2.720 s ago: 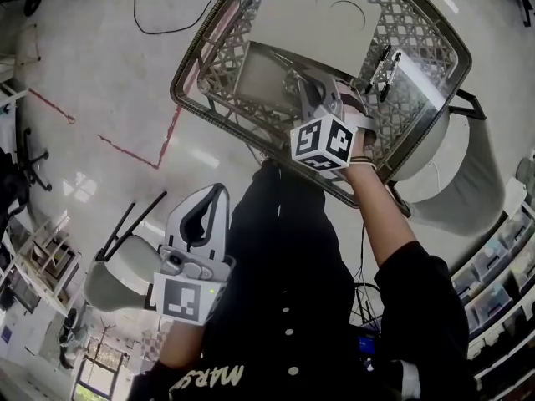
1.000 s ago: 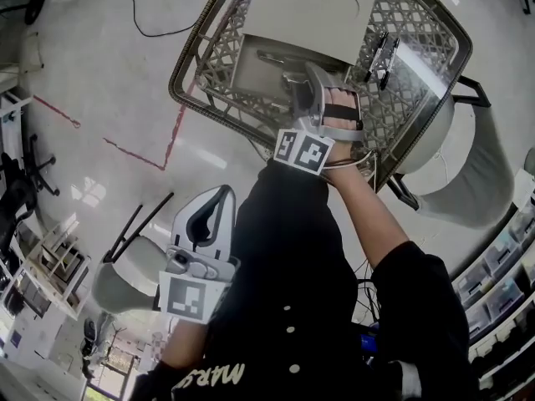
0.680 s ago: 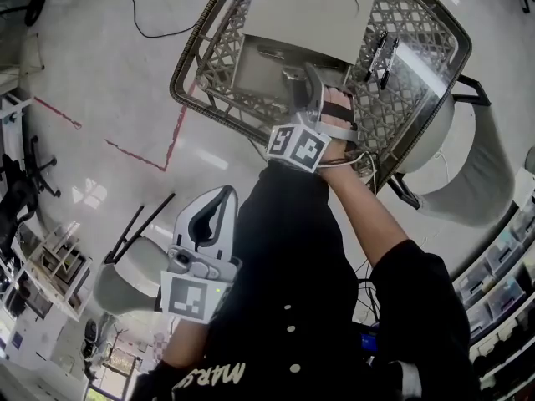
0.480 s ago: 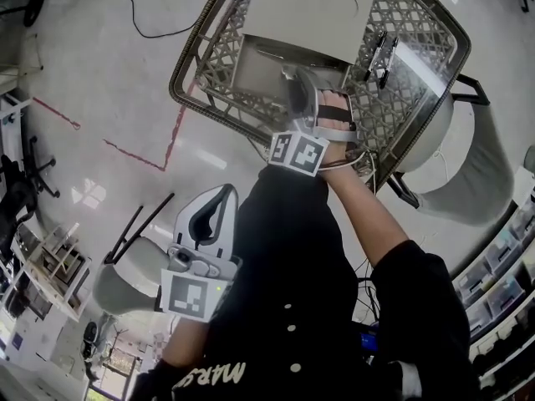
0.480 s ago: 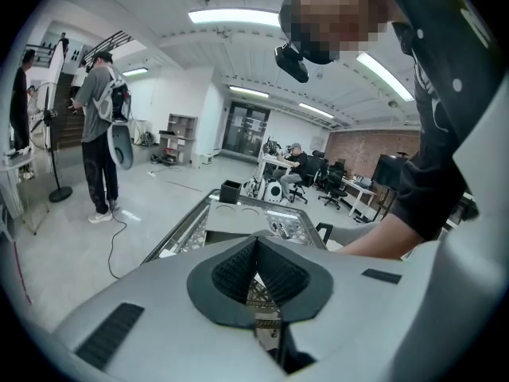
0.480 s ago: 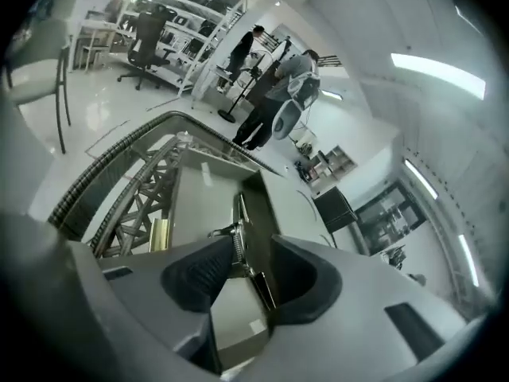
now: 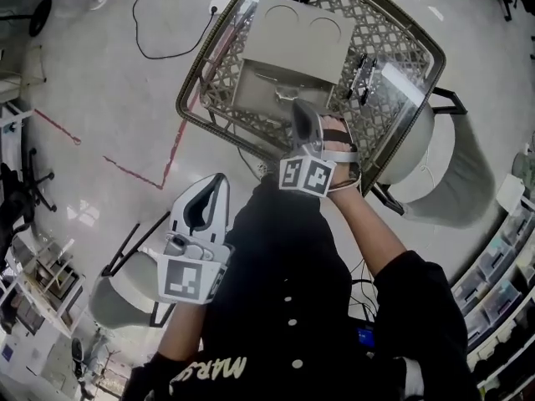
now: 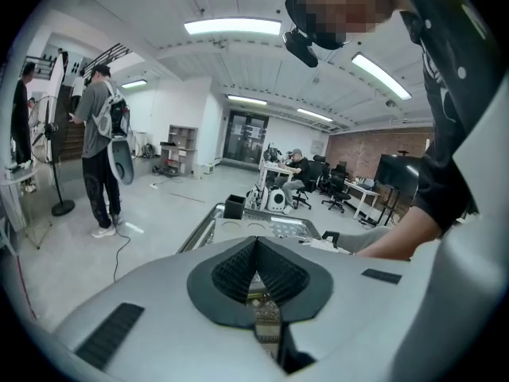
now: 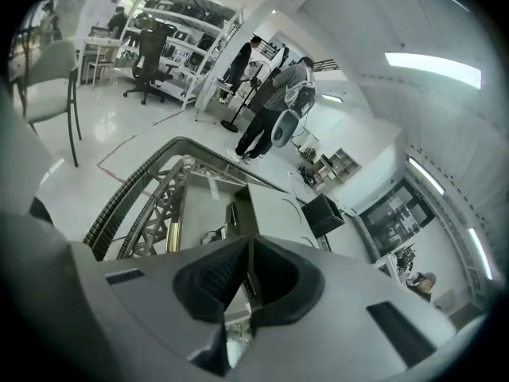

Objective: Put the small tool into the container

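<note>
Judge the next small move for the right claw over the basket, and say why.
Probably lift the right claw clear of the basket. Its jaws have just been closing with nothing visible between them, and a thin tool already lies in the open box below its tip. The left claw hangs shut beside the person's torso.

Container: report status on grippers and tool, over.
Left gripper shut, idle. Right gripper above container, jaws just been closing, nothing between them. Small tool looks to be lying inside. No obstruction seen.
</note>
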Tool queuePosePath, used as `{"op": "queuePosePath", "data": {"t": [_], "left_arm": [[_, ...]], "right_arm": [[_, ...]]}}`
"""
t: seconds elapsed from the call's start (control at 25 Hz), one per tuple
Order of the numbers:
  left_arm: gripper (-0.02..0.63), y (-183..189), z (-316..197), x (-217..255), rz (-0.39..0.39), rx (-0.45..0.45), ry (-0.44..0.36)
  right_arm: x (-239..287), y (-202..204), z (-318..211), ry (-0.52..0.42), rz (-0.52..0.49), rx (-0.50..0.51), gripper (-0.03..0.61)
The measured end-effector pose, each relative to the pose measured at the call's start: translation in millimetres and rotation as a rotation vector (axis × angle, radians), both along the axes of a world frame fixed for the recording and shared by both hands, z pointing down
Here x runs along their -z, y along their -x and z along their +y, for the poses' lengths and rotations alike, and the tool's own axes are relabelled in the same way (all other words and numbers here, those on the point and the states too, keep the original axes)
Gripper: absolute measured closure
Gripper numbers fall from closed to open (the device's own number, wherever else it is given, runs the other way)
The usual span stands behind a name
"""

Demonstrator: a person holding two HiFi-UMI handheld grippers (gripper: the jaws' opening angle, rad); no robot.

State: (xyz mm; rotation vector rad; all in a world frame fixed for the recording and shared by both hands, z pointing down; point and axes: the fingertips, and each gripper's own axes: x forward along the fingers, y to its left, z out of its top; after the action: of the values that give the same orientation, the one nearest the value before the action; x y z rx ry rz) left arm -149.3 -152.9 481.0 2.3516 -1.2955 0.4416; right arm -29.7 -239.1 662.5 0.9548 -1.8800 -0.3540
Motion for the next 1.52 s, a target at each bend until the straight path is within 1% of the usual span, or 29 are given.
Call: {"op": "queuePosePath", "data": {"t": [0.08,0.2,0.24,0.4,0.52,0.68,0.76,0.88,1.0,1.08,1.2,1.36,1.52], "left_arm": [[0.589,1.0,-5.2,17.1,-0.014,-0.024,-0.045],[0.589,2.1,-9.4,44.0,-0.019,-0.036,-0.090],[0.589,3.2,-13.1,52.1,-0.020,-0.037,-0.107],[0.589,13.1,-30.2,87.5,-0.017,-0.041,-0.180],[0.589,7.9,-36.9,109.0,-0.018,-0.045,-0.241],[0.589,3.4,-55.7,130.3,-0.004,-0.036,-0.298],[0.589,3.9,-67.0,142.8,0.001,-0.037,-0.326],[0.589,-1.2,-72.5,163.8,0.001,-0.035,-0.366],[0.589,-2.8,-73.3,182.9,-0.006,-0.025,-0.413],[0.589,0.4,-74.8,197.6,-0.009,-0.016,-0.456],[0.589,9.6,-74.6,217.1,-0.010,0.003,-0.508],[0.589,20.6,-75.6,229.6,-0.018,0.030,-0.541],[0.589,29.6,-73.3,236.6,-0.020,0.052,-0.556]], "right_arm": [[26.4,-10.4,2.7,0.018,-0.053,-0.021,0.565],[73.7,-22.4,13.0,0.078,-0.210,-0.043,0.565],[91.8,-25.6,12.9,0.084,-0.257,-0.041,0.565],[174.4,-33.8,4.7,0.041,-0.375,-0.028,0.565],[237.1,-52.5,3.3,-0.017,-0.487,-0.046,0.565],[305.8,-74.7,-4.6,-0.141,-0.664,-0.094,0.565],[335.0,-85.6,-8.7,-0.203,-0.725,-0.130,0.565],[374.6,-118.4,-1.1,-0.284,-0.811,-0.205,0.565],[400.2,-158.2,14.2,-0.357,-0.887,-0.280,0.565],[408.1,-182.7,23.5,-0.410,-0.918,-0.318,0.565],[418.1,-203.4,33.8,-0.475,-0.968,-0.365,0.565],[430.8,-216.6,42.2,-0.512,-1.008,-0.390,0.565],[428.6,-231.7,48.2,-0.515,-1.051,-0.422,0.565]]}}
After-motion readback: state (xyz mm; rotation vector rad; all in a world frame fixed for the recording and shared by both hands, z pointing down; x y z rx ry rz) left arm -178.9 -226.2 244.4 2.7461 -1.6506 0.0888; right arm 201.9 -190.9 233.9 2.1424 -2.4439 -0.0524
